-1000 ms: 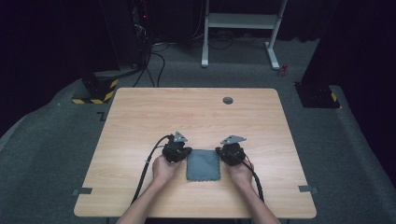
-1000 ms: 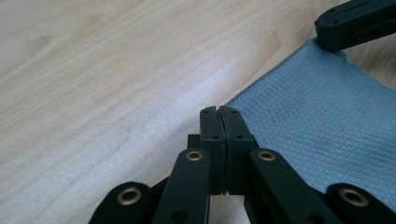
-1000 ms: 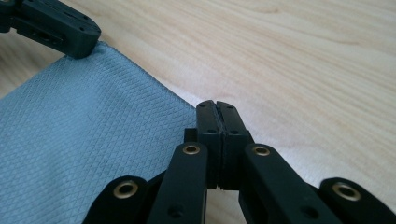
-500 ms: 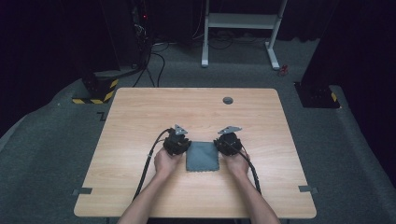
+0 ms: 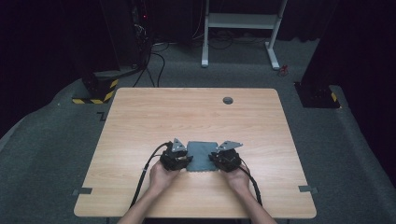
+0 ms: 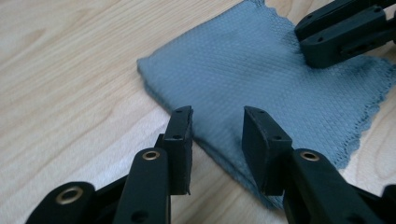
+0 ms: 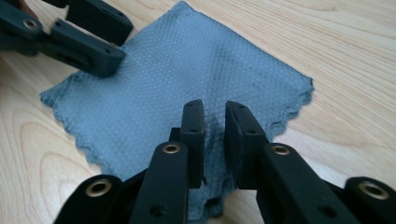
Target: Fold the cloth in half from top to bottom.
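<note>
Left: the left hand-held gripper, held in the person's left hand, rests at the left edge of the folded grey cloth. Its jaws have just been opening; in the left gripper view they stand moderately apart above the cloth's near edge, gripping nothing. Centre: the cloth lies flat on the wooden surface, toward the person's side, between the two grippers; its scalloped border shows in both gripper views. Right: the right hand-held gripper, held in the right hand, rests at the cloth's right edge. Its jaws stand a narrow gap apart over the cloth, pads clear of the fabric. A small dark round disc sits near the surface's far edge.
</note>
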Available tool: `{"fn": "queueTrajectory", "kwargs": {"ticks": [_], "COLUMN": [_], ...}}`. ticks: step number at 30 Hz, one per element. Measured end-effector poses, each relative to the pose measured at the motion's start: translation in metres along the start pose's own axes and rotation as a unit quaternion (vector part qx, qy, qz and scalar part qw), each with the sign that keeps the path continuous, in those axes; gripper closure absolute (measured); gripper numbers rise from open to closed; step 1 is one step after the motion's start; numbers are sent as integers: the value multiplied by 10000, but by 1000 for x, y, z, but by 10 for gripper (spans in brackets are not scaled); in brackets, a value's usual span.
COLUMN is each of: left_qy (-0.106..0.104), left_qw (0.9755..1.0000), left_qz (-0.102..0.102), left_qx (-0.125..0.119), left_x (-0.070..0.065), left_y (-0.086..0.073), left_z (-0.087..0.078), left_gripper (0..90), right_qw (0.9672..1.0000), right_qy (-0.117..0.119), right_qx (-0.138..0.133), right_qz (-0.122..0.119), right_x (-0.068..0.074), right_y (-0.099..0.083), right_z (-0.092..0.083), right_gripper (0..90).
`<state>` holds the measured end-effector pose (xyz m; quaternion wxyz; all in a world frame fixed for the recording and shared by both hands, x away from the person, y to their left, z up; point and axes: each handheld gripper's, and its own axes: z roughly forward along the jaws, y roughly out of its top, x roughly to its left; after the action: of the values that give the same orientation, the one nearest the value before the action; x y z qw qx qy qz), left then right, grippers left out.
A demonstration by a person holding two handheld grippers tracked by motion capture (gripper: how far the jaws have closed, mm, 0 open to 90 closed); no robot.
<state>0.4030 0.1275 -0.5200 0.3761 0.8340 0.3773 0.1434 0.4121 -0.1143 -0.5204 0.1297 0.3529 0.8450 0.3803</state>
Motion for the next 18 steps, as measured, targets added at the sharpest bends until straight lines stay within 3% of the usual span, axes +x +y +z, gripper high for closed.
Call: {"fn": "queueTrajectory", "kwargs": {"ticks": [4,6,9,12,18], "left_qy": [-9,-16,8,37,85], "left_qw": [10000,10000,10000,10000,9999], "left_qz": [-26,-64,-59,-47,-74], "left_qx": [-61,-65,-53,-53,-125], "left_x": [1,1,2,0,-1], "left_y": [-5,-5,-5,-5,-9], "left_z": [-3,-3,-4,-4,-6], "left_gripper": [621,617,610,610,609], "right_qw": [10000,9999,9995,9999,9996], "right_qy": [-74,-51,-31,-145,-282], "right_qx": [-42,-123,-264,-44,-4], "right_qz": [-34,63,181,2,-95], "right_x": [1,1,-2,-4,-6], "right_y": [-2,-2,-3,-7,-9], "right_z": [-2,-3,-10,-6,-9], "right_gripper": [735,684,749,807,798]}}
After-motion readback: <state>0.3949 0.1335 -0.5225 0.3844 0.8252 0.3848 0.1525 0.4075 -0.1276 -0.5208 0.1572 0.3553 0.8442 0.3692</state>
